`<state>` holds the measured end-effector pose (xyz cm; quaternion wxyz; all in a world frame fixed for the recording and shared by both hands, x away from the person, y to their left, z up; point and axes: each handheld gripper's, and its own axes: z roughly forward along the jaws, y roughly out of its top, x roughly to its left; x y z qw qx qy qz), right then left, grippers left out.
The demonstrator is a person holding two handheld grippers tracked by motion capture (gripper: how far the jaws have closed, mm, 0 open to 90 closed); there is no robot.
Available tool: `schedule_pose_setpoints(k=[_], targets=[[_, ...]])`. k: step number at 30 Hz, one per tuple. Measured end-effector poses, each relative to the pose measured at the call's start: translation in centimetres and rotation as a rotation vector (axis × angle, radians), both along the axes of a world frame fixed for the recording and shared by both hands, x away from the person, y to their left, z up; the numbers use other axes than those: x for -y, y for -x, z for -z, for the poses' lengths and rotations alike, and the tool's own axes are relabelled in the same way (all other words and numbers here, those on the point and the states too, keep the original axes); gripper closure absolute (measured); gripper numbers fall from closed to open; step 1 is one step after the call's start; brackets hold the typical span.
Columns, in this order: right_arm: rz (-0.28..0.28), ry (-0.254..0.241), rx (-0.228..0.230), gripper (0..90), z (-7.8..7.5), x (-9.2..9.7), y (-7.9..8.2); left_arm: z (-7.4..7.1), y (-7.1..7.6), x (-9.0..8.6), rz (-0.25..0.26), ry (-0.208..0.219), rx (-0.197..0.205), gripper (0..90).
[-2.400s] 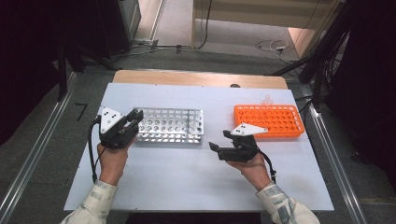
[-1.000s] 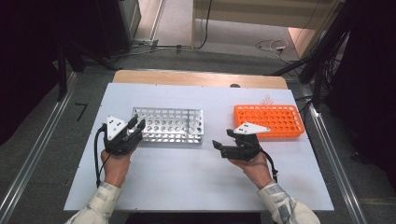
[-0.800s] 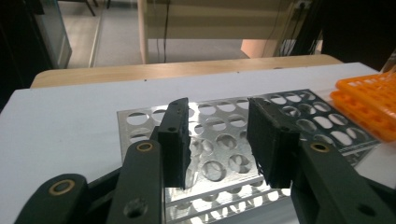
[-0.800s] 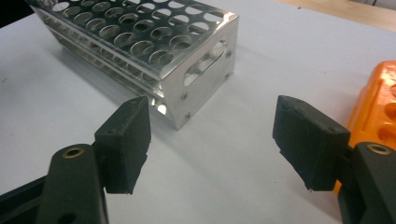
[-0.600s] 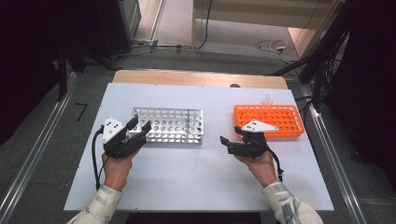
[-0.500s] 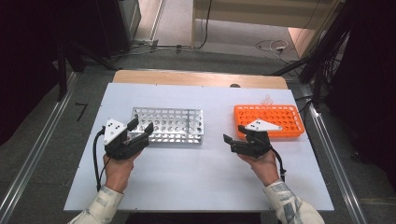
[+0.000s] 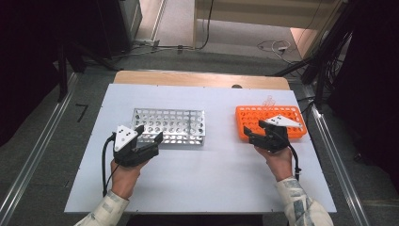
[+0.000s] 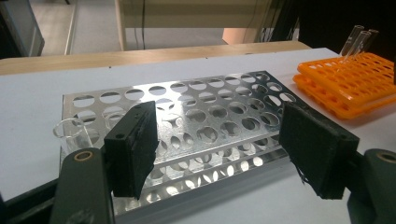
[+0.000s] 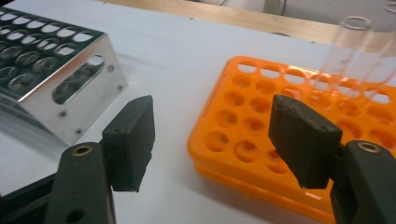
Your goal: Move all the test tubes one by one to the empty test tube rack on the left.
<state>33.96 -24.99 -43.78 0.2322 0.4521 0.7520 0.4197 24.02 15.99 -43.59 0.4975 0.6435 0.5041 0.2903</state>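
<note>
A: From the high view, what lies on the white table top?

B: 2 racks. A shiny perforated metal test-tube rack sits left of centre, and an orange plastic test-tube rack sits at the right, with clear glass tubes standing at its far edge. The left gripper is at the near left corner of the metal rack, the right gripper at the near left corner of the orange rack.

A: And the left gripper view?

B: The left gripper has just been opening; its 2 black jaws stand wide apart with nothing pressed between them. The metal rack lies just beyond them, and 1 clear glass tube stands in a hole at its near left corner. The orange rack is farther off at the right, with 2 tubes leaning at its far side.

A: The right gripper view?

B: The right gripper has just been closing a little, yet its jaws are well apart and hold nothing. Its right jaw hangs over the orange rack, its left jaw over bare table. A clear tube stands at the rack's far side; the metal rack is at the left.
</note>
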Motion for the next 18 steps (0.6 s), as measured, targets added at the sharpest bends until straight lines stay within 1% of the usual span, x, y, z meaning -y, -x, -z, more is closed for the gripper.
schedule_pose_setpoints(k=[4,10,12,16,18], targets=[[0.037,0.0,0.0,30.6,0.1,0.9,-0.5,0.1,0.0,0.2,0.01,-0.004,-0.004,26.7],[0.077,-0.001,0.004,32.4,0.2,1.7,-1.4,0.2,0.0,0.5,0.018,-0.007,-0.009,26.3],[0.093,0.008,0.009,32.9,0.3,1.9,-1.9,0.2,0.0,0.5,0.02,-0.007,-0.011,26.3],[0.125,0.013,0.01,36.5,0.7,2.2,-2.9,0.3,0.1,0.5,0.02,-0.011,-0.009,26.3],[0.136,0.011,0.01,39.7,0.8,2.2,-3.4,0.3,0.1,0.6,0.019,-0.011,-0.012,26.3]])
